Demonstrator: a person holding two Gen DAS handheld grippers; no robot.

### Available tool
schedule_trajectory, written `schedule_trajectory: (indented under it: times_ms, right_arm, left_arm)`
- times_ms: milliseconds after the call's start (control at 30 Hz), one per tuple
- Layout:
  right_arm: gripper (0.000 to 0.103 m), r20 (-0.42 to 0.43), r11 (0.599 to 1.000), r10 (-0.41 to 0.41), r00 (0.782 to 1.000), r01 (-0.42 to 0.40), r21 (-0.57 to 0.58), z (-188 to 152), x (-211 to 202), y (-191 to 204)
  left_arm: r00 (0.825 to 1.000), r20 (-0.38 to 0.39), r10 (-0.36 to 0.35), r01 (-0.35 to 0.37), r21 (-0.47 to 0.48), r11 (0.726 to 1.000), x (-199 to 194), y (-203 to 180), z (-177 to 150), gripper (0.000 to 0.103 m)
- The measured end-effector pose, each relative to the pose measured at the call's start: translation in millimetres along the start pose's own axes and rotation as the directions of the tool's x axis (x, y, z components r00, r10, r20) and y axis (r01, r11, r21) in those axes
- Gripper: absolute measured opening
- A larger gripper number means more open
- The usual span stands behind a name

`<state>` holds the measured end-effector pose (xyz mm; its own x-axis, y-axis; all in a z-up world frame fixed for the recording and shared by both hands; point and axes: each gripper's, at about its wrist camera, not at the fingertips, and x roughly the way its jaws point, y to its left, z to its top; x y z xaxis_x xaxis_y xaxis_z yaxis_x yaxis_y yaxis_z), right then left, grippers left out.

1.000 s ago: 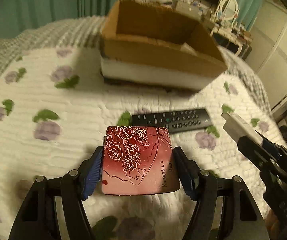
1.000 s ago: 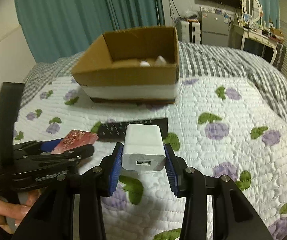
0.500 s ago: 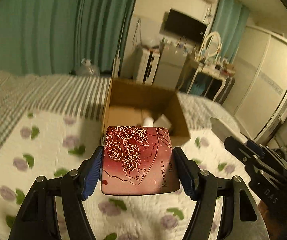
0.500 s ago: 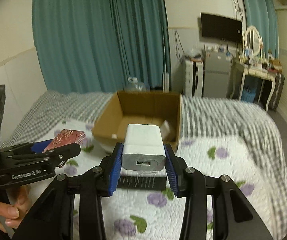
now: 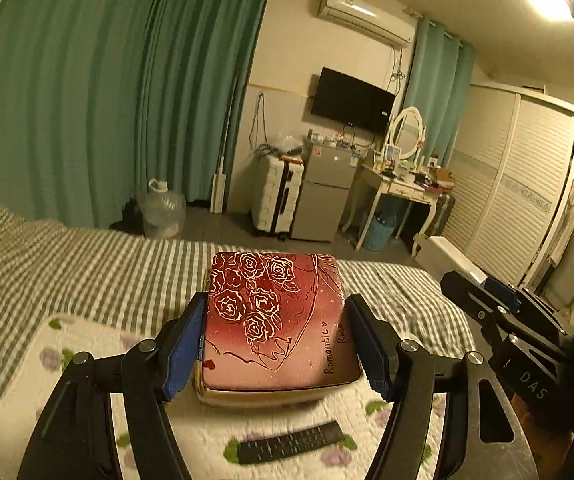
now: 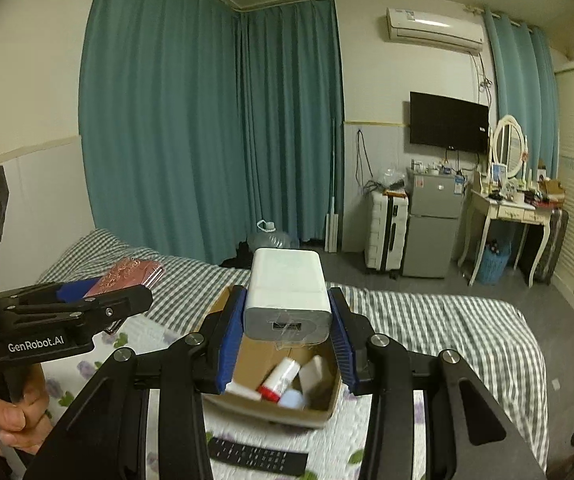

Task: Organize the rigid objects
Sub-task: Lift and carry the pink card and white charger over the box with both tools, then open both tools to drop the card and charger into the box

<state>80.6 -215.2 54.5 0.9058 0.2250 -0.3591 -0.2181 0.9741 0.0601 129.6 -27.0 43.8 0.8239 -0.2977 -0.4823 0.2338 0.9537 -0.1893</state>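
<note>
The left gripper (image 5: 275, 336) holds the red rose tin (image 5: 275, 316) by its two sides, and the right gripper (image 6: 287, 320) holds the white charger (image 6: 287, 294) between its blue pads. Both are high in the air above the cardboard box (image 6: 283, 408), which stands on the quilt (image 6: 499, 328) with small things already inside.

The risk I see is a release from this height — the tin is wide and flat, so it could strike the box rim and slide off onto the bed, or land on the remote (image 6: 259, 458) lying near the box. The charger may also bounce out.

One second ago both grippers were low, close to the quilt with the box far ahead; now they are raised and the box is below them.
</note>
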Motion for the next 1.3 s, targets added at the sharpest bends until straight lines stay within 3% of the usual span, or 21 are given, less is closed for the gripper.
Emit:
schedule_trajectory:
  times_ms: [200,433,767,967,1133,1300]
  right_arm:
    - [0.040,0.002,1.000,0.001,1.000,-0.001,-0.001,10.8,40.3,-1.8]
    - [0.040,-0.043,0.999,-0.006,0.999,0.004,-0.038,-4.8,98.6,-9.2]
    - [0.040,-0.194,0.999,0.004,0.981,-0.012,-0.040,-47.4,185.6,-32.9]
    - [0.040,-0.285,0.999,0.011,0.958,-0.024,-0.044,-79.0,221.7,-42.6]
    - [0.040,-0.342,0.998,0.006,0.940,-0.025,-0.050,-98.6,237.6,-44.7]
    - [0.042,-0.370,0.998,0.000,0.929,-0.025,-0.061,-106.3,243.7,-43.6]
  left_arm:
    - [1.000,-0.013,-0.002,0.003,0.016,1.000,43.9,4.6,13.8,0.070]
    - [0.997,-0.076,-0.014,0.016,0.018,1.000,105.1,9.4,12.2,0.070]
    - [0.977,-0.212,0.000,0.001,0.005,1.000,191.7,28.3,-22.1,0.070]
    - [0.961,-0.277,0.014,-0.009,0.019,1.000,218.6,32.1,-41.8,0.070]
    - [0.959,-0.277,0.054,-0.034,0.079,0.996,223.7,25.8,-46.8,0.071]
    - [0.960,-0.280,0.007,-0.006,0.003,1.000,221.3,36.3,-38.9,0.072]
